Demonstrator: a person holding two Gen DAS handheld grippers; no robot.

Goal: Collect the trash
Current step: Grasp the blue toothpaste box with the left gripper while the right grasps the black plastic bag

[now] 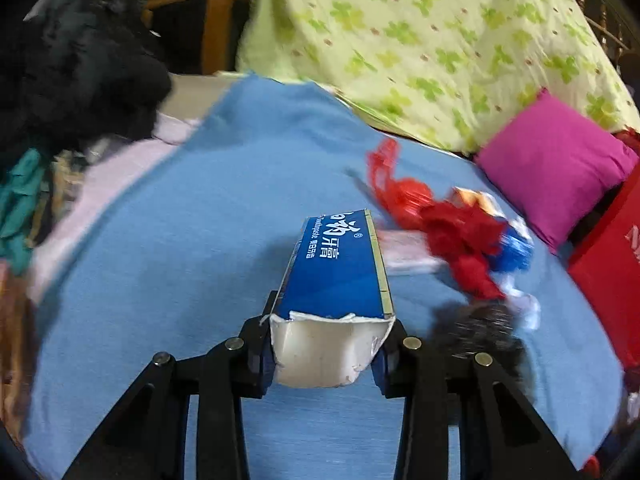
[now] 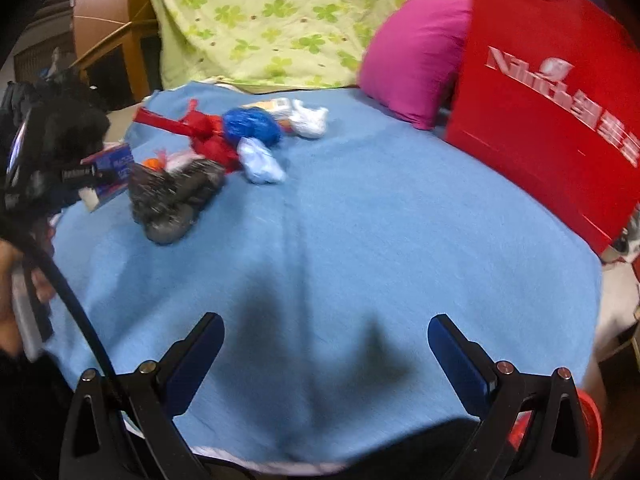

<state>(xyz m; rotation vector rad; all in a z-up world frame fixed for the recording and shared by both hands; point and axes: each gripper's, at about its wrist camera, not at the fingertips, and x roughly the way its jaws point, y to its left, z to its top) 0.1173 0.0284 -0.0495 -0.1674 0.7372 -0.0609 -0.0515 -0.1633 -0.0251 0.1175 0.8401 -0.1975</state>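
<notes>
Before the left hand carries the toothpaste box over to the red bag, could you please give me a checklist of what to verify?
1. Left tool shut on the toothpaste box: ok.
2. Box lifted off the blue blanket: cannot tell.
3. Right tool open and holding nothing: ok.
4. Red bag upright beside the pink pillow: ok.
5. Bag mouth open to receive the box: cannot tell, its top is out of frame.
6. Other trash left: not ok, the red, blue, white and grey bags lie on the blanket.
</notes>
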